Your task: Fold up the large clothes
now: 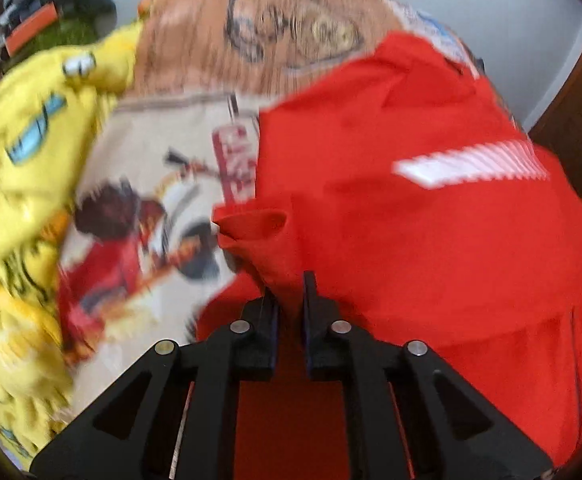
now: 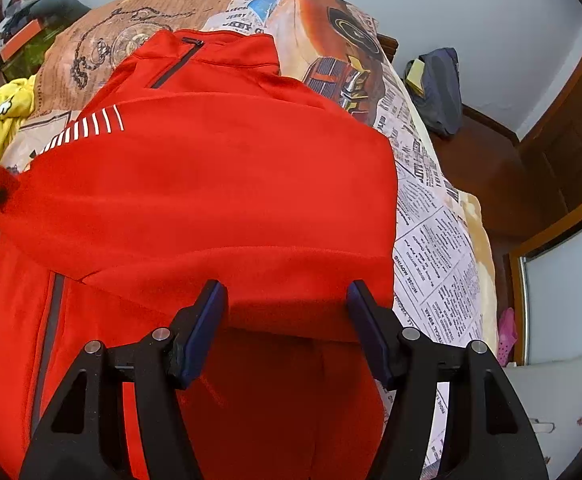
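Red fleece jacket [image 2: 211,184] lies spread on the printed bedcover [image 2: 431,216] (a yellow garment [image 1: 23,184] beside it). The left gripper [image 1: 289,292] seems, through blur, pinched on a sleeve fold, probably to carry it inward; the right gripper [image 2: 287,304] hovers half-open over the hem.

Red jacket [image 2: 211,200] with white stripes at ten o'clock and a dark zip; yellow cartoon-print garment [image 1: 23,152]; newsprint-and-car patterned bedsheet [image 2: 431,232].

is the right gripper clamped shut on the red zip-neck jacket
No, the right gripper stands open, its blue-padded fingers spread wide over the red zip-neck jacket without pinching it.
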A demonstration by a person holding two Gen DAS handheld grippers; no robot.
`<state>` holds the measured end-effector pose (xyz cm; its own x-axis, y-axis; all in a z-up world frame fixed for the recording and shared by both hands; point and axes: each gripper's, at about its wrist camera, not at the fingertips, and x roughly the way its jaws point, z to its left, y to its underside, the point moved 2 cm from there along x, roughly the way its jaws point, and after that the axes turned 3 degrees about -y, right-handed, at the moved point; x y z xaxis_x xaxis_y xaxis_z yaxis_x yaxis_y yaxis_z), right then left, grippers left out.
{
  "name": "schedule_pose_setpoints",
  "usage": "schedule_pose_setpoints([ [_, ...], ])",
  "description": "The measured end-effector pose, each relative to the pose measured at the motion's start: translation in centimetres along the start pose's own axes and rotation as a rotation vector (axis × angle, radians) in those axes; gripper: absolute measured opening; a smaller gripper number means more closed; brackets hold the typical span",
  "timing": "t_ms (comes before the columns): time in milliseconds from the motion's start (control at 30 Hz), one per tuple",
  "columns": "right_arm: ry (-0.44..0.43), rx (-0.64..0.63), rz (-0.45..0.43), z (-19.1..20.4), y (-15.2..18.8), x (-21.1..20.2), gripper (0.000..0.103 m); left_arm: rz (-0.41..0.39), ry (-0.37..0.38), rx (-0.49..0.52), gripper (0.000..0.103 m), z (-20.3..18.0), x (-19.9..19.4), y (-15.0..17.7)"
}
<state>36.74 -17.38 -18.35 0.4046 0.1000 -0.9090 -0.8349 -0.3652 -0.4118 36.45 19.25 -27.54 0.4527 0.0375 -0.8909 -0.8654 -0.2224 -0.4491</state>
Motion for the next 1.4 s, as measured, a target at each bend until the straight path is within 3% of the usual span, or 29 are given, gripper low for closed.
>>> schedule_pose_setpoints([
  [33,0.004,-0.006,0.0,0.1,0.0,0.0,0.06,-0.002,-0.003,0.009,0.012,0.1,-0.1,0.5],
  [200,0.026,-0.044,-0.003,0.6,0.2,-0.2,0.06,-0.02,-0.098,0.076,0.039,0.3,-1.9,1.5],
  [333,0.008,-0.047,-0.028,0.9,-0.1,-0.9,0.06,-0.031,-0.126,0.104,0.04,0.9,-3.6,1.1],
  [467,-0.021,-0.032,-0.062,1.6,-1.2,-1.8,0.06,-0.099,-0.142,0.135,0.05,0.4,-6.1,-0.3],
  [767,-0.068,-0.065,-0.242,3.4,-6.5,-6.4,0.06,-0.286,-0.055,0.204,0.06,-4.7,-11.7,-6.8],
  [933,-0.108,-0.067,-0.305,3.4,-10.2,-7.4,0.06,-0.341,0.023,0.203,0.065,-7.0,-12.9,-11.0],
  [1100,-0.121,-0.052,-0.3,3.0,-13.5,-5.5,0.06,-0.328,0.015,0.212,0.065,-8.3,-10.2,-15.1],
  [1400,-0.14,0.025,-0.142,0.2,-17.5,2.8,0.06,-0.186,0.057,0.155,0.065,-9.3,-1.2,-19.1],
])
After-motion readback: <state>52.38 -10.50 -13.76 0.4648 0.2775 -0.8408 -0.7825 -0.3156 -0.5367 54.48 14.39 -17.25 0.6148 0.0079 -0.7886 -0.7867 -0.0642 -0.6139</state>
